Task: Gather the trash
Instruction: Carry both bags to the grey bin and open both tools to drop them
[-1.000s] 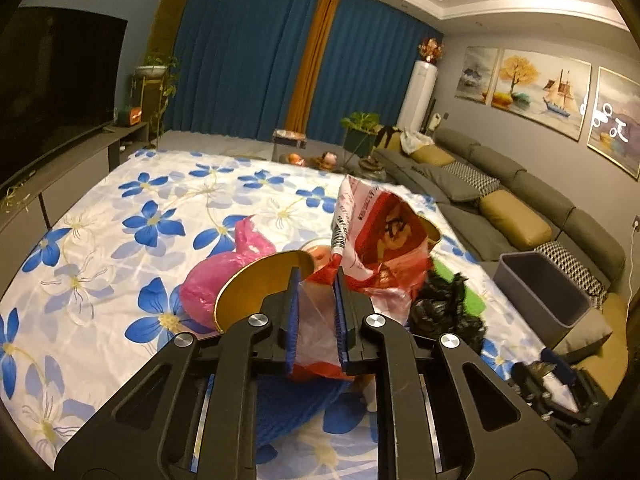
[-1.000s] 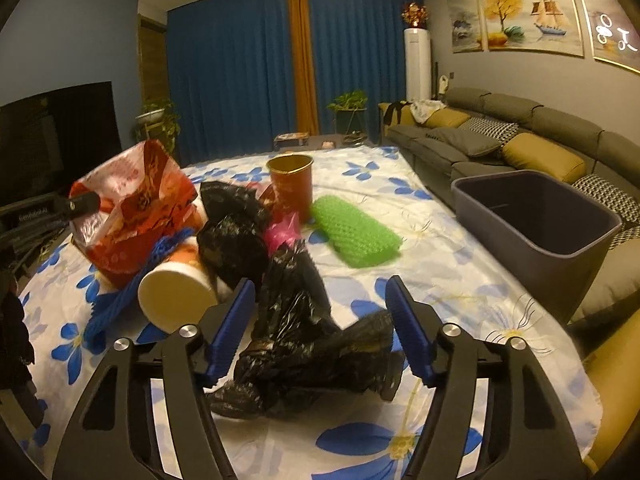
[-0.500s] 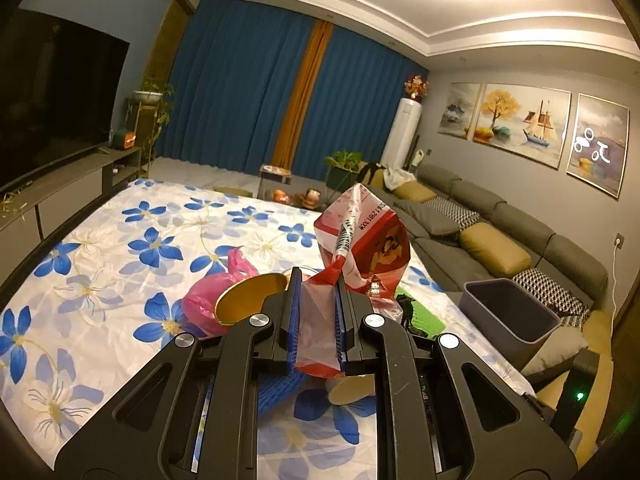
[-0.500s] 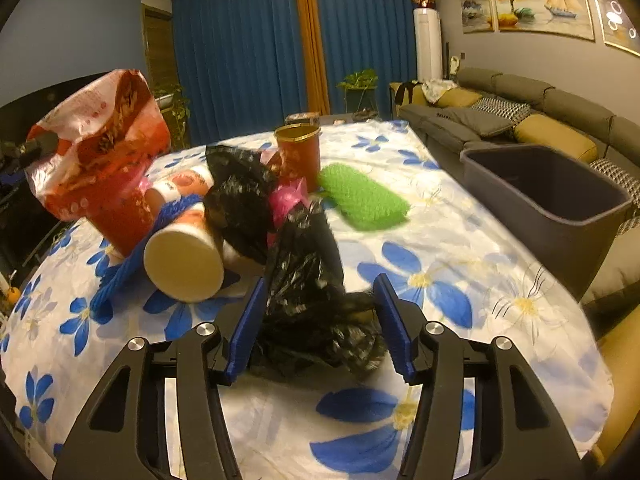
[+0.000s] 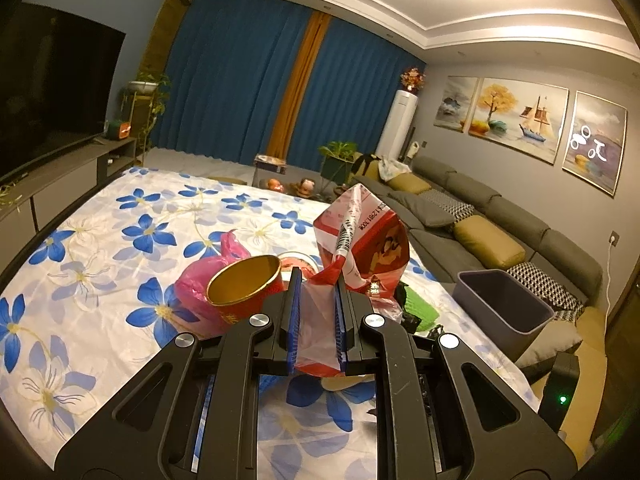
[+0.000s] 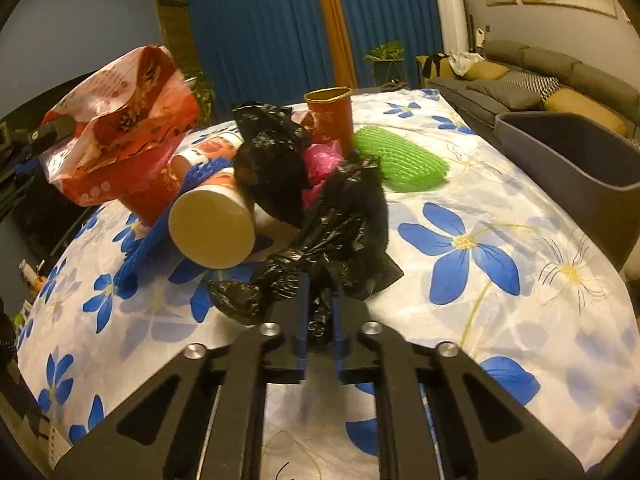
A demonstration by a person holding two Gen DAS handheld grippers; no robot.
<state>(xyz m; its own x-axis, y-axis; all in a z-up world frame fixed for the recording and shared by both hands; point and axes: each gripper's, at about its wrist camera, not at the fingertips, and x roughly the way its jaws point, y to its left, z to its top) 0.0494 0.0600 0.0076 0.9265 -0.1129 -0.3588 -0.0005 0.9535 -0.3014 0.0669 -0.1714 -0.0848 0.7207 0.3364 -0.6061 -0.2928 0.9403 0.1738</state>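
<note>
Trash is piled mid-tabletop [image 6: 520,216]: the left hand-held gripper [image 5: 317,320] clamps a red wrapper [image 5: 360,240] lifted clear, ready for carrying. The right hand-held gripper [image 6: 320,312] pinches a black bag [image 6: 340,232] at the pile's 6 o'clock edge; the bin [image 6: 580,160] waits at 2 o'clock.

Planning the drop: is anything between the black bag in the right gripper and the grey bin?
Nothing visible: from the black plastic bag in the right gripper to the grey bin lies only bare tablecloth.

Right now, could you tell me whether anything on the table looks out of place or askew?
Yes: a white paper cup lies tipped on its side in the trash pile, its base facing the right wrist camera, while the red cup behind stands upright. A green mesh sleeve lies apart on the floral tablecloth.
</note>
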